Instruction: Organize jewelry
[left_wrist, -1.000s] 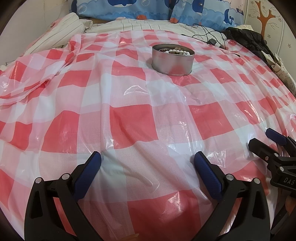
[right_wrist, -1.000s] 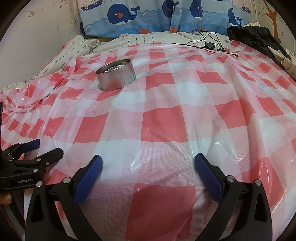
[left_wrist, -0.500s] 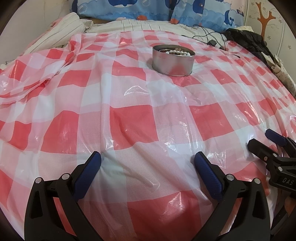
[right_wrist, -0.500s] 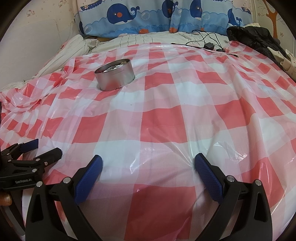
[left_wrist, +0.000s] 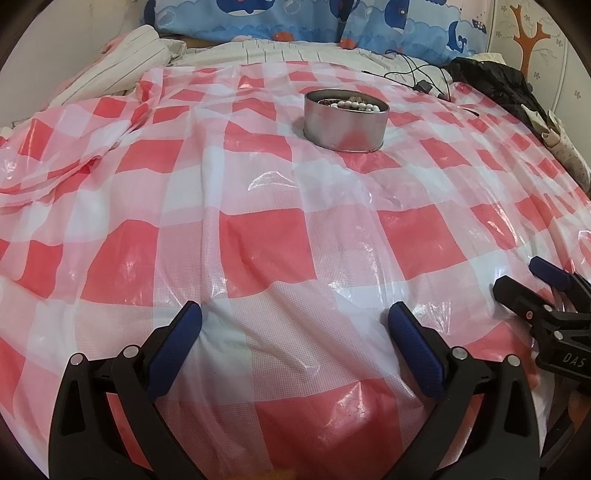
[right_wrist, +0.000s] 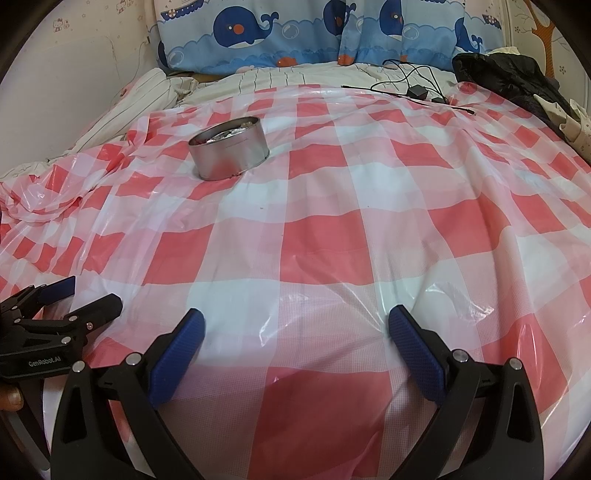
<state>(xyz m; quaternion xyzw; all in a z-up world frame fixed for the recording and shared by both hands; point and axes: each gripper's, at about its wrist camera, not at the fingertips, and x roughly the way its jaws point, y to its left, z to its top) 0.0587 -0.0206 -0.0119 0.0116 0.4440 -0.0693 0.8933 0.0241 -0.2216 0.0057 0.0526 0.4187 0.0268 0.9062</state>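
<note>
I see a bed covered with a shiny red and white checked sheet (left_wrist: 258, 251). It is plastic and has wrinkles in it.

On my left side, the sheet is bunched up in folds. A striped blanket (left_wrist: 122, 62) lies past its far edge.

My left gripper (left_wrist: 294, 325) hangs low over the near part of the sheet. Its two blue fingers (left_wrist: 173, 347) are spread wide apart. Nothing is between them. In the right wrist view I see this same gripper at the left edge, with a bit of a finger of the person just below it.

Next comes the round silver tin (left_wrist: 346, 127). It stands upright on the sheet, far ahead of the left gripper and a bit to the right of it. It has no lid on. Inside I see white beads (left_wrist: 354, 104) and some darker ones. They lie near the top of the tin. From the right wrist view the tin (right_wrist: 229, 154) is far off to the left, and I can only see something shiny in it.

My right gripper (right_wrist: 294, 325) also hangs low over the sheet, well away from the tin. Its fingers are wide apart too, and it holds nothing. The two grippers are side by side, not touching.

On the far right a black cable with a little plug (right_wrist: 417, 90) lies by the sheet's far edge. A black jacket (right_wrist: 506, 79) is heaped at the right side. Blue whale pillows (right_wrist: 258, 33) stand along the back.
</note>
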